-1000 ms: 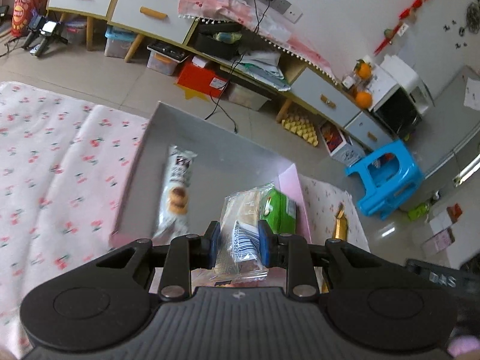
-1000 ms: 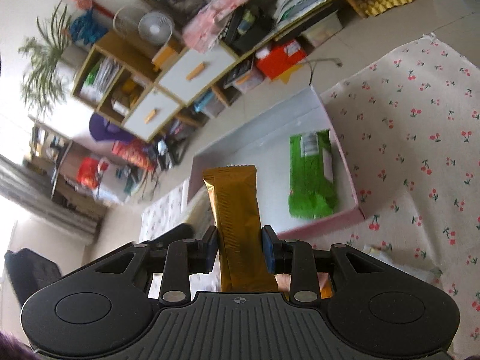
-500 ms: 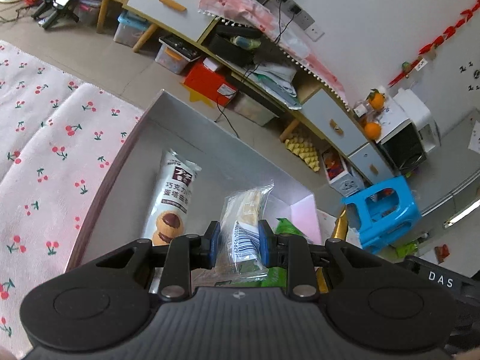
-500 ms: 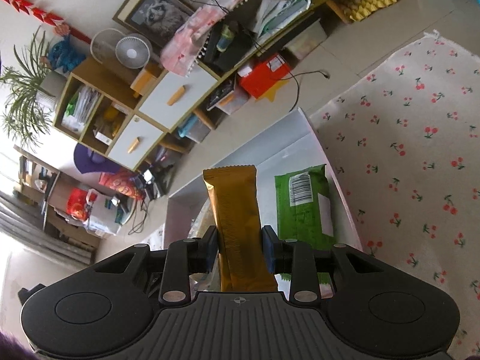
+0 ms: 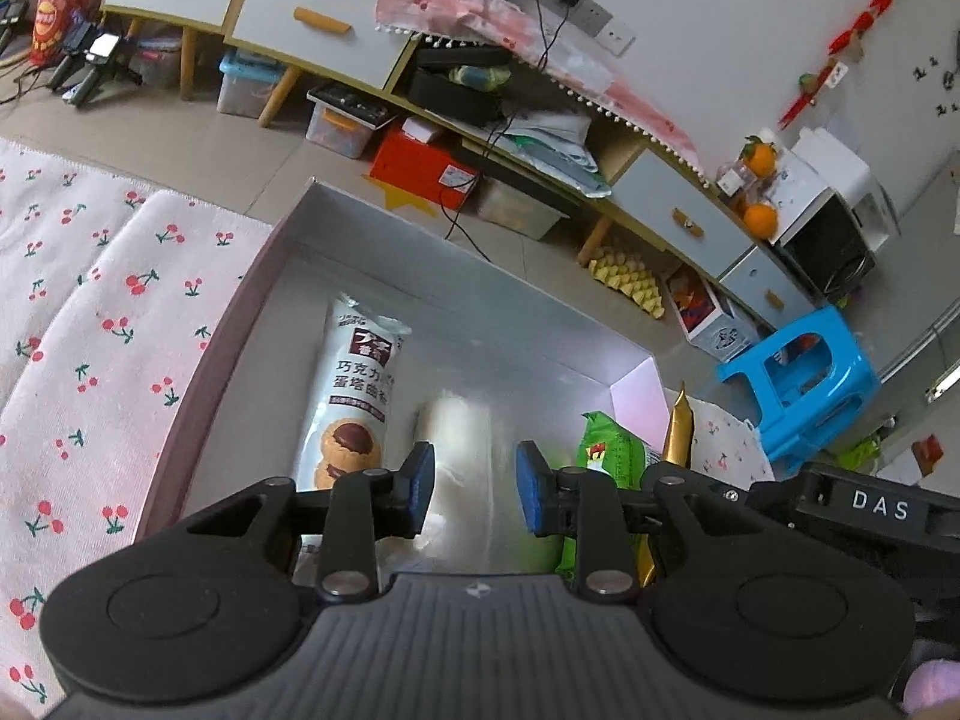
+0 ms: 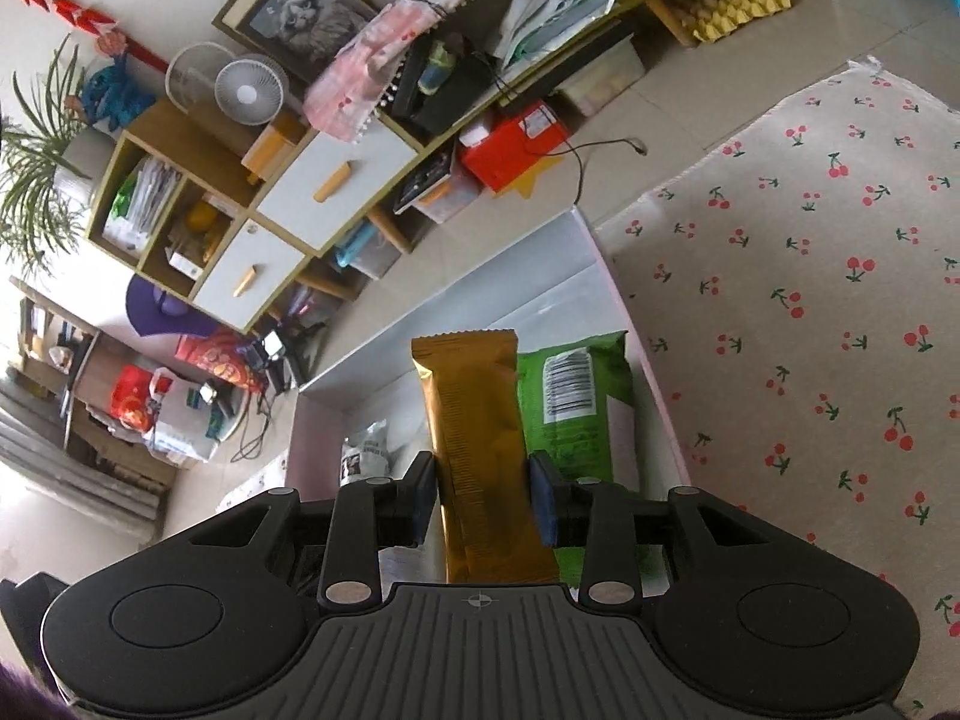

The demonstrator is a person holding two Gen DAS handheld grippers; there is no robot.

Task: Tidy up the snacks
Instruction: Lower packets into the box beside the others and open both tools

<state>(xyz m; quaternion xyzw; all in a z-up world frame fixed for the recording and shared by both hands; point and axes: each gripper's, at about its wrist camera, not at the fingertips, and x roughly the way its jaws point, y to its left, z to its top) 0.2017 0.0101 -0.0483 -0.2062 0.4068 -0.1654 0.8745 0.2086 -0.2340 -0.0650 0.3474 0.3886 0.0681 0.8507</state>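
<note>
An open grey box with pink rim (image 5: 228, 324) lies on the cherry-print cloth. Inside it are a white cookie pack (image 5: 360, 384) and a green packet (image 5: 612, 450). My left gripper (image 5: 475, 492) hovers over the box with its jaws opening. A clear packet (image 5: 459, 438), blurred, lies loose between and below the pads, which do not press it. My right gripper (image 6: 482, 501) holds a gold snack bar (image 6: 474, 408) upright over the box (image 6: 480, 276), beside the green packet (image 6: 576, 396). Its jaws are beginning to open, with the bar still between the pads.
The cherry-print cloth (image 5: 90, 330) spreads left of the box and also to its right (image 6: 810, 270). Beyond the table's far edge are low cabinets (image 5: 312, 18), a red carton (image 5: 420, 162) and a blue stool (image 5: 798, 384).
The left jaws have spread and the clear packet has slipped down out of their grip into the box. Both grippers have sunk closer to the box; the gold bar stays in the right one.
</note>
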